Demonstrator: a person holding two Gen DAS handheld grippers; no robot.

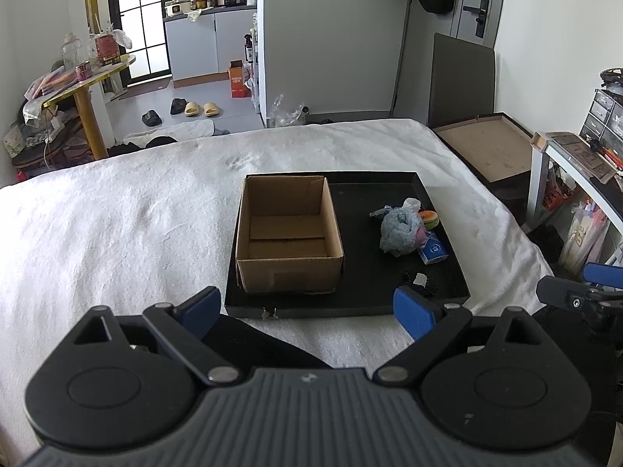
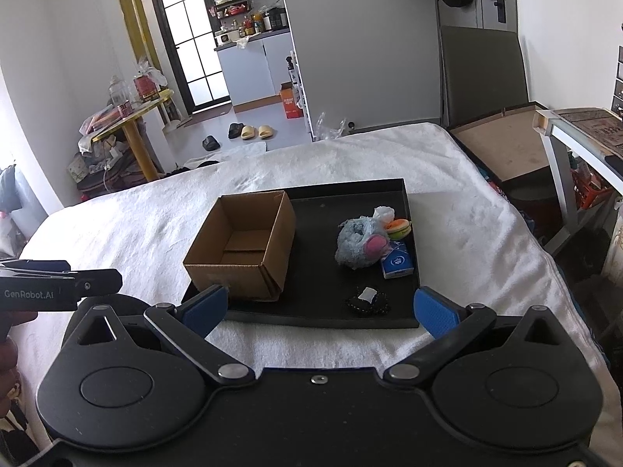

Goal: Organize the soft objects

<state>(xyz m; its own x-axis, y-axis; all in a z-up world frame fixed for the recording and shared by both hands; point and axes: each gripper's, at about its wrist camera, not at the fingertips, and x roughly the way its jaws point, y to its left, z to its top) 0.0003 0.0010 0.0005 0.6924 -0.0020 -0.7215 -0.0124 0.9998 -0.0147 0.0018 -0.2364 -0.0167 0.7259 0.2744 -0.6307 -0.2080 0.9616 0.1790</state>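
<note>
A black tray lies on the white bed cover. An open, empty cardboard box stands in its left half. In the right half lie a blue fluffy cloth with a pink patch, an orange-green soft toy, a blue tissue pack and a black beaded item with a white tag. My left gripper is open and empty, in front of the tray's near edge. My right gripper is open and empty, also short of the tray.
The white bed cover spreads around the tray. A shallow cardboard lid and a desk stand to the right of the bed. A yellow table and slippers are on the floor beyond.
</note>
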